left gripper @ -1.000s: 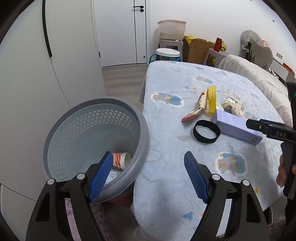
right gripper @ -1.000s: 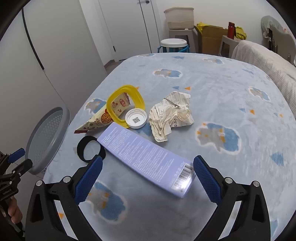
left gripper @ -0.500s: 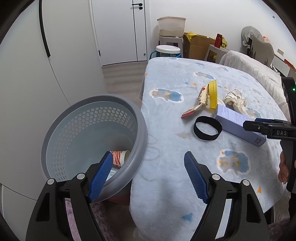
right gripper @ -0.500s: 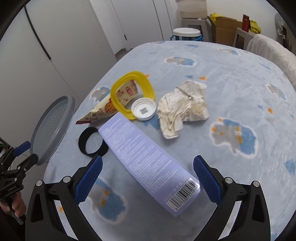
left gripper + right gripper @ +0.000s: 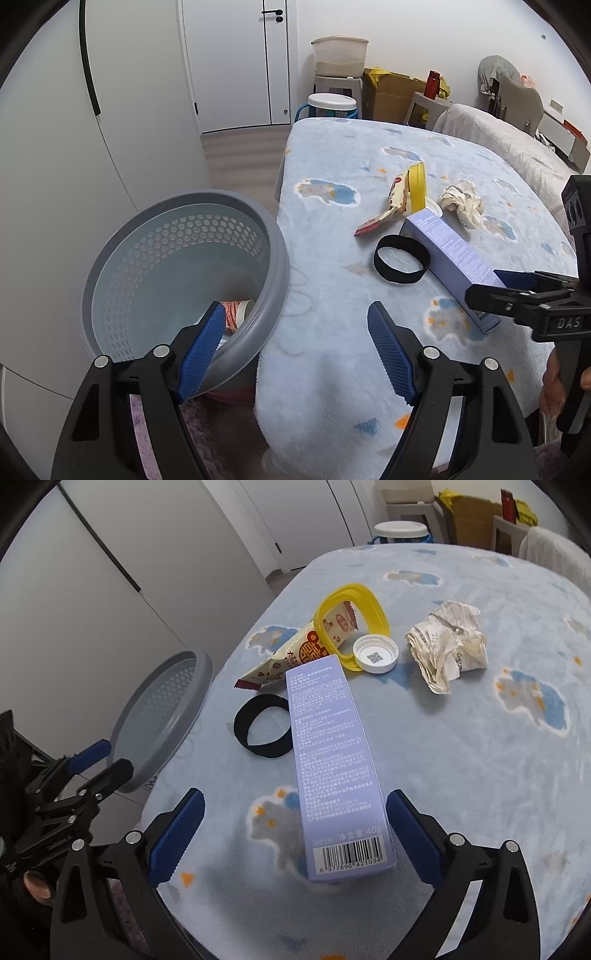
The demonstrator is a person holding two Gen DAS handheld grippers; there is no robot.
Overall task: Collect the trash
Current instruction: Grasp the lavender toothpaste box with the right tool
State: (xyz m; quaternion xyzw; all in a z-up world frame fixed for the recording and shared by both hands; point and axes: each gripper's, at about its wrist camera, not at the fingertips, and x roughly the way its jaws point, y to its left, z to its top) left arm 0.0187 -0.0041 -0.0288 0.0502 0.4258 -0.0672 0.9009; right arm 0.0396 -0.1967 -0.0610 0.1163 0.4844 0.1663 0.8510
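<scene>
The right tool is spread wide, its blue pads either side of the barcode end of the long lilac cardboard box without pressing it; the box lies flat on the cloud-patterned blue fleece surface. The left tool is released and empty, 1 pad inside the rim of the grey perforated plastic bin beside the surface.

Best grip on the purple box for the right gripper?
Grip the purple box across its narrow width near the barcode end, coming from above. It lies flat and long, that end already sits between the open right gripper jaws, clear of the black band.
</scene>
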